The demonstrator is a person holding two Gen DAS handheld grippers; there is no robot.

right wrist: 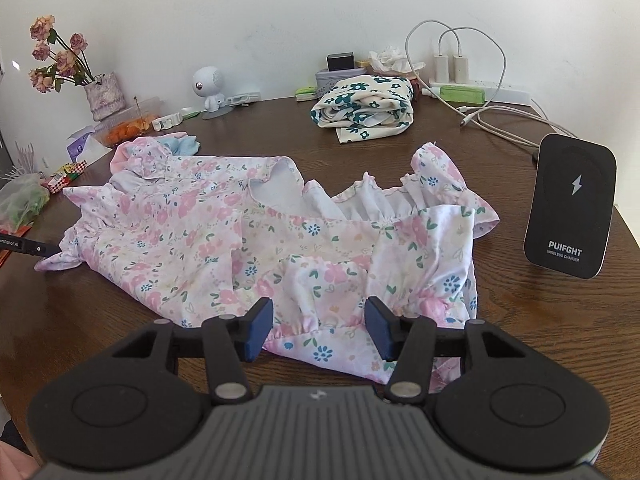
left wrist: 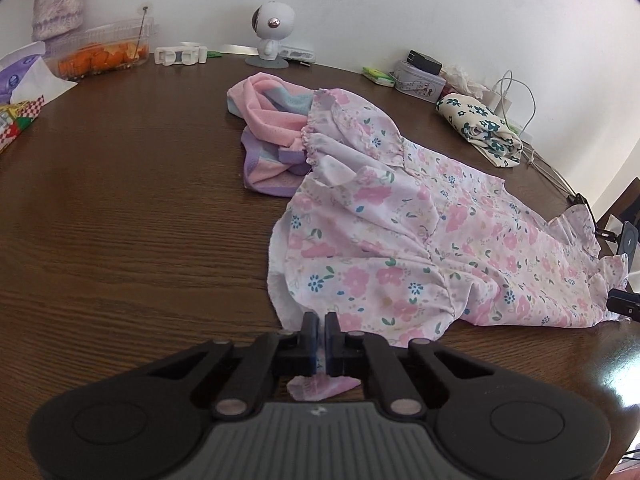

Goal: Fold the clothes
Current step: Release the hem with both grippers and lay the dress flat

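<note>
Near the folded green-flower cloth (right wrist: pixel 366 108), the pink flowery dress (right wrist: pixel 256 240) lies unfolded; left gripper (left wrist: pixel 322 340) pinches its edge, right gripper (right wrist: pixel 318 330) half-wide over it.

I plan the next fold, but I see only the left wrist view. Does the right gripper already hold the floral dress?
Observer: No. The right gripper is open; the floral dress hem lies between its fingers, unpinched.
Operator: What is on its right side?
Observer: A black wireless charger stands upright, apart from the dress.
Operator: Where is the neckline?
Observer: The neckline lies open, facing up, toward the far edge of the dress.
</note>
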